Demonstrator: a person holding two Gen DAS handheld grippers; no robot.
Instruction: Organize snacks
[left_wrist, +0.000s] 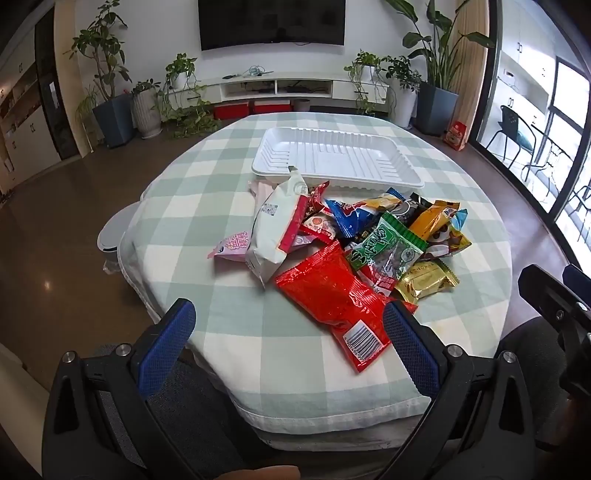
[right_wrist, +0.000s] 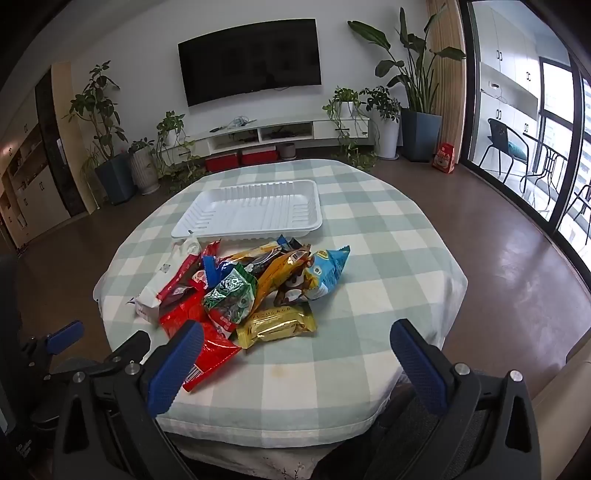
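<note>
red bag (left_wrist: 332, 299) beside left claw (left_wrist: 290, 325) (spread), tray (left_wrist: 369, 177) beyond

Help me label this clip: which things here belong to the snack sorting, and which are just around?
Part of the job:
snack packets
white tray
left tongs, open
right tongs, open

Just around:
checked tablecloth
television
potted plants
red bag on the floor

Both wrist cams sit low at the near edge of the green-and-white checked cloth surface (left_wrist: 229, 332), facing across it toward the wall-mounted black TV (right_wrist: 249, 55). Left view is offset left, right view offset right. Both share the white ribbed plastic tray (left_wrist: 338, 157) and the mixed snack-packet pile (right_wrist: 251, 288).
</note>
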